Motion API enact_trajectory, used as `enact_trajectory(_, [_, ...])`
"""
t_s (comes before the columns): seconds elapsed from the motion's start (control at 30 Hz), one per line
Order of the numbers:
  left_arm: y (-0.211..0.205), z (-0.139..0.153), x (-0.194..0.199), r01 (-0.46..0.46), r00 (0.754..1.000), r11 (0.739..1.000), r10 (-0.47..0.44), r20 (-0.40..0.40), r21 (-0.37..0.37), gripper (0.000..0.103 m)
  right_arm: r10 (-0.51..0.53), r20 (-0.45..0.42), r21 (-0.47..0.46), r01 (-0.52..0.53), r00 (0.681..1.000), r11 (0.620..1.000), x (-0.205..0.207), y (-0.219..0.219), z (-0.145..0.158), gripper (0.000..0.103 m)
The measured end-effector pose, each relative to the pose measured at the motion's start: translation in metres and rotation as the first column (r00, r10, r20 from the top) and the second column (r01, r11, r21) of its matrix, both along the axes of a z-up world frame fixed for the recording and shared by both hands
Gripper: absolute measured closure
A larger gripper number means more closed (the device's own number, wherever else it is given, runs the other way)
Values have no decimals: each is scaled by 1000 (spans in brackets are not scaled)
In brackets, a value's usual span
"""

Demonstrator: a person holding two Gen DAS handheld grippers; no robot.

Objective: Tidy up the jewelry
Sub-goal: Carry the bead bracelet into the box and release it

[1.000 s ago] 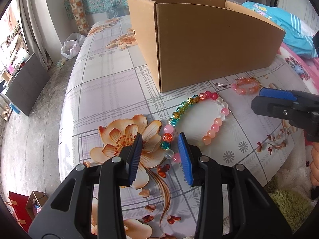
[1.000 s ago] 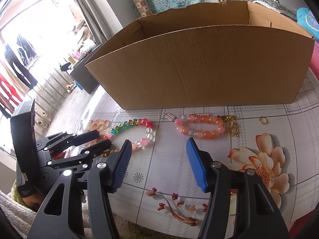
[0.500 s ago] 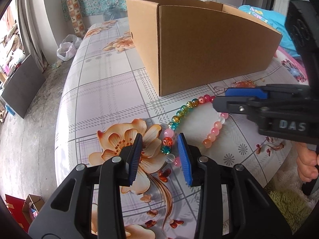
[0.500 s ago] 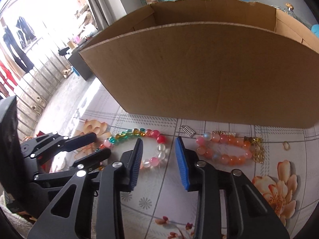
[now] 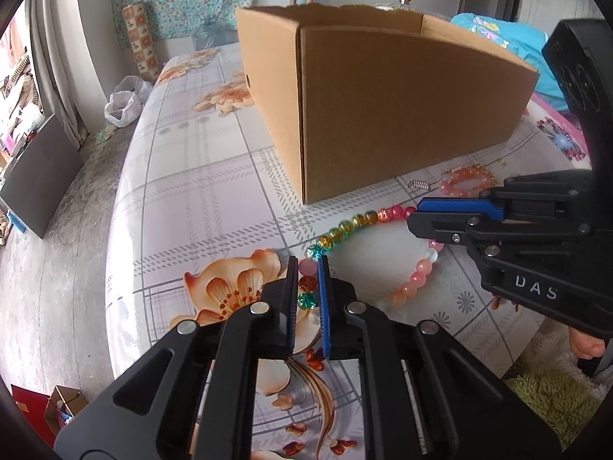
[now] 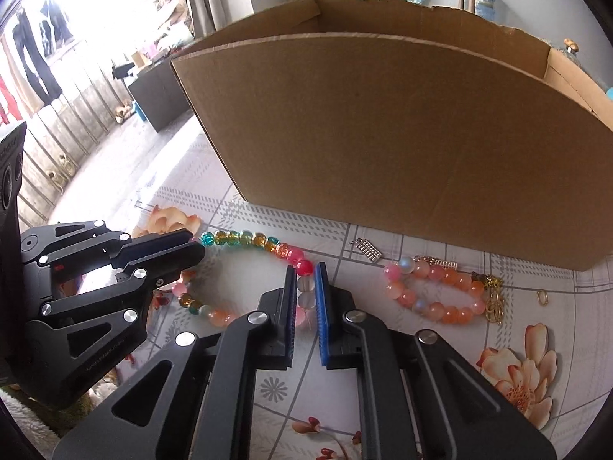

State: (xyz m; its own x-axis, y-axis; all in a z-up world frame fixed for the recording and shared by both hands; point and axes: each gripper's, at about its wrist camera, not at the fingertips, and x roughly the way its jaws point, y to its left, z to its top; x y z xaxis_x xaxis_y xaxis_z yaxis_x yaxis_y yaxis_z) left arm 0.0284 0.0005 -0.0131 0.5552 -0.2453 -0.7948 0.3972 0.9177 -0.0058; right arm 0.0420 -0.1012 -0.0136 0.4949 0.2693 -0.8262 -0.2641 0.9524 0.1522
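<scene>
**Multicoloured bead bracelet pinched at both ends, ready to lift**

Multicoloured bead bracelet lies on the floral tablecloth, low and centre in both wrist views, just in front of the cardboard box. Nearest the left camera, the left gripper has its jaws drawn narrow around an orange and a green bead at the bracelet's near end. In the right wrist view, the right gripper is likewise pinched narrow on the frosted beads, just below a red one at centre frame.

To do this step well, I judge both grips should rise together and level, so the elastic loop is not stretched or snapped between them (round beads may roll out of flat pads if one side pulls ahead). A slow, straight lift, then a carry over the box's near wall, looks safest.

Further right, the pink-and-orange bracelet with its gold charms rests apart from the first, close to the box wall. A small silver charm lies between the two bracelets and a gold ring sits at right. The lift should pass clear of these, so nothing is dragged along.
</scene>
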Motion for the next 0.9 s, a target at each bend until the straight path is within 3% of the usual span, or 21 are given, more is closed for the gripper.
enact_trajectory(0.2, [6,36,-12,17,999,997,-13,53,-73,94,-5,68,52,2,998,999,-23,-13,29,93])
enact_trajectory(0.37, [10,89,-25,70,988,985,-47,144,-156,94,-5,192,70,-9,981,997,-42,-21,78,94])
enact_trajectory(0.53, [6,161,-18,152,951,963,-81,299,-222,94,20,358,77,-51,933,996,-36,-35,150,93])
enact_trajectory(0.63, [-6,186,9,195,936,949,-104,337,-248,94,31,400,68,-63,916,996,-9,-45,175,93])
enact_trajectory(0.7, [-20,190,31,200,934,955,-119,336,-218,94,36,369,79,-69,929,994,20,-52,181,93])
enact_trajectory(0.77, [-35,181,61,187,945,968,-131,301,-167,94,41,286,115,-77,957,990,55,-61,178,93])
enact_trajectory(0.9, [-54,140,113,159,980,982,-146,134,-97,94,59,10,190,-60,998,980,123,-75,139,93])
